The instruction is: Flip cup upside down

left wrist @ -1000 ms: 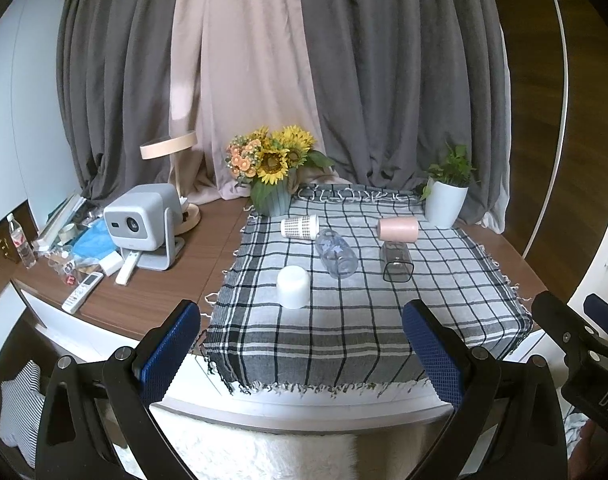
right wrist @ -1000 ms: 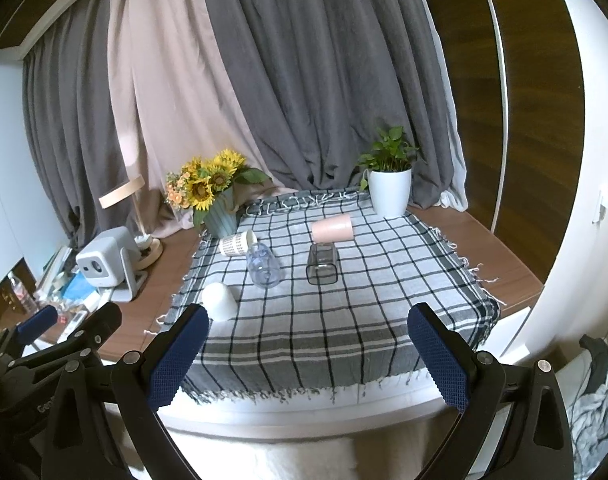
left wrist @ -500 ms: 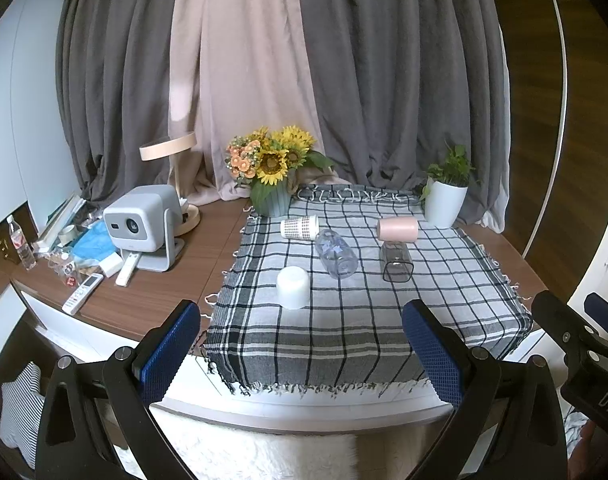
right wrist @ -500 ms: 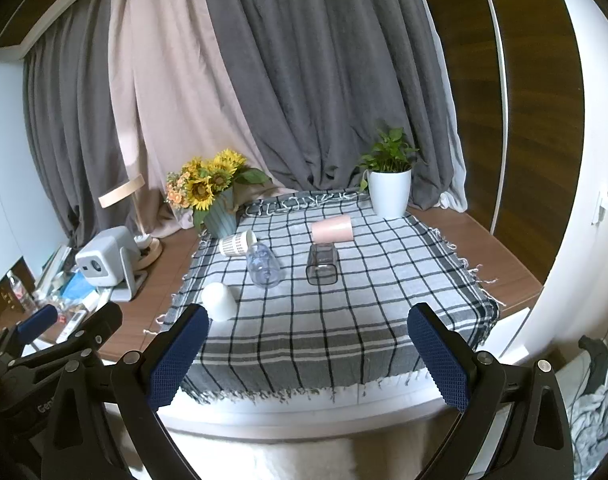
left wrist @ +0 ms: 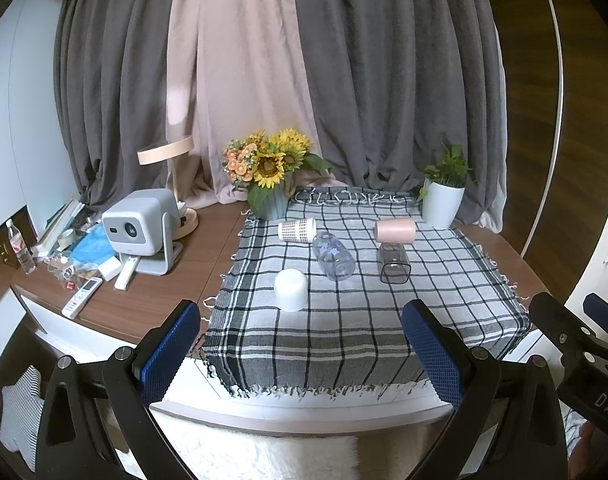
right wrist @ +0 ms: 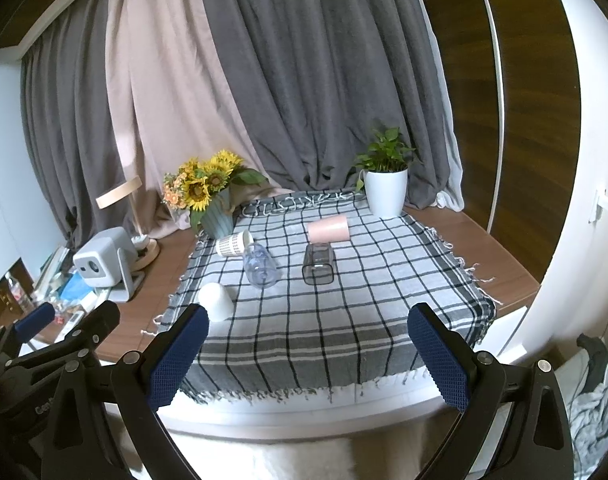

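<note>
Several cups sit on a checked cloth (left wrist: 344, 332). A white cup (left wrist: 290, 290) (right wrist: 215, 301) stands upside down at the front left. A clear bluish cup (left wrist: 333, 255) (right wrist: 260, 265), a dark clear square cup (left wrist: 393, 263) (right wrist: 319, 263), a pink cup (left wrist: 394, 231) (right wrist: 328, 229) and a patterned paper cup (left wrist: 297, 229) (right wrist: 233, 243) lie on their sides. My left gripper (left wrist: 301, 348) and right gripper (right wrist: 308, 356) are open and empty, held back from the table's front edge.
A sunflower vase (left wrist: 269, 196) and a white plant pot (left wrist: 442, 204) stand at the back of the cloth. A projector (left wrist: 139, 228), a lamp (left wrist: 171, 168), remotes (left wrist: 81, 302) and clutter lie on the wooden table to the left. Curtains hang behind.
</note>
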Available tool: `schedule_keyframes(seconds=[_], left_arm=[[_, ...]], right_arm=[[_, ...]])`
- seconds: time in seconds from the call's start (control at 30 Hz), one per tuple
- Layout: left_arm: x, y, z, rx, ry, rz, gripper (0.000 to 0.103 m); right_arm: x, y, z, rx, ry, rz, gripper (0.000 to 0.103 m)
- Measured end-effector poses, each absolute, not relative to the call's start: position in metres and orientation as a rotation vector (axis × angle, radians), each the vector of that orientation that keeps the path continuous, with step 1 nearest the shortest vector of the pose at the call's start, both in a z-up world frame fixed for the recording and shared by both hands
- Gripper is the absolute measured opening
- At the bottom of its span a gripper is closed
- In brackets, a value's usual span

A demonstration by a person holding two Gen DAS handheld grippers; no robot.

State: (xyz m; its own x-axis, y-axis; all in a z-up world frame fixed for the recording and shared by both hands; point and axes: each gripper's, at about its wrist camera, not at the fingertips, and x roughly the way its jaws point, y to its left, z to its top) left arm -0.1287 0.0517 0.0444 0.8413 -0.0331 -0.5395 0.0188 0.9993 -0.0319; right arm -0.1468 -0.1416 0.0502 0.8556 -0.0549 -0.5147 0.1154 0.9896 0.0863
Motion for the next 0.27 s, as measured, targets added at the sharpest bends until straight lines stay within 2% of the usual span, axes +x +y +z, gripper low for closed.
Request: schedule_keyframes(seconds=[0.27], left_arm=[[-0.1232,0.0515,0.0493,-0.025,0.564,-0.03,0.103]], right_arm=[[-0.1469,-0.1416,0.0499,0.116,0.536,-0.088,0.1]])
